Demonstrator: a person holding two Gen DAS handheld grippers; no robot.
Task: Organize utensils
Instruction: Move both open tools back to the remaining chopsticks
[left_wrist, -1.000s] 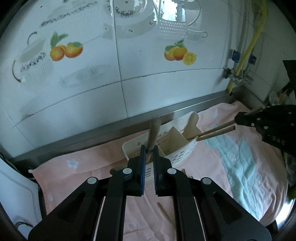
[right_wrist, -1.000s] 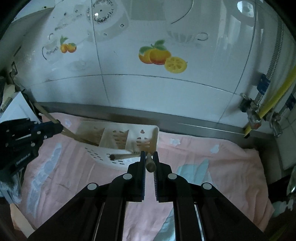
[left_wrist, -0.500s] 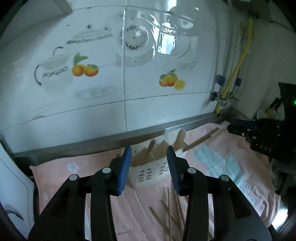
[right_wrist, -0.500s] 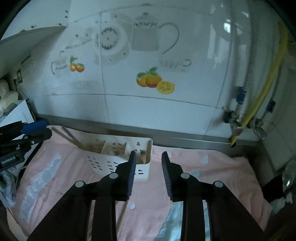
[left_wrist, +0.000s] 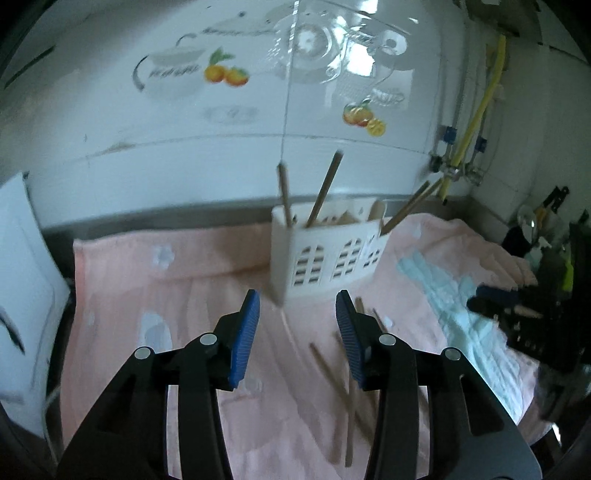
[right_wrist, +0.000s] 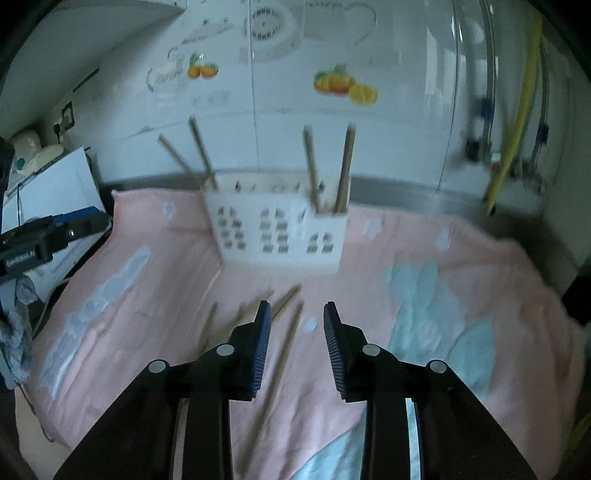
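Observation:
A white slotted utensil holder stands upright on the pink towel, with several wooden chopsticks sticking up out of it. It also shows in the right wrist view with chopsticks in its compartments. Several loose chopsticks lie on the towel in front of it, also in the right wrist view. My left gripper is open and empty, pulled back from the holder. My right gripper is open and empty above the loose chopsticks.
A tiled wall with fruit decals backs the counter. A yellow hose and valves stand at the right. A white box sits at the left edge. The other gripper shows at far left. Dark clutter sits right.
Both grippers let go of their chopsticks, opened and drew back. The holder went from tilted to standing upright with the chopsticks in it.

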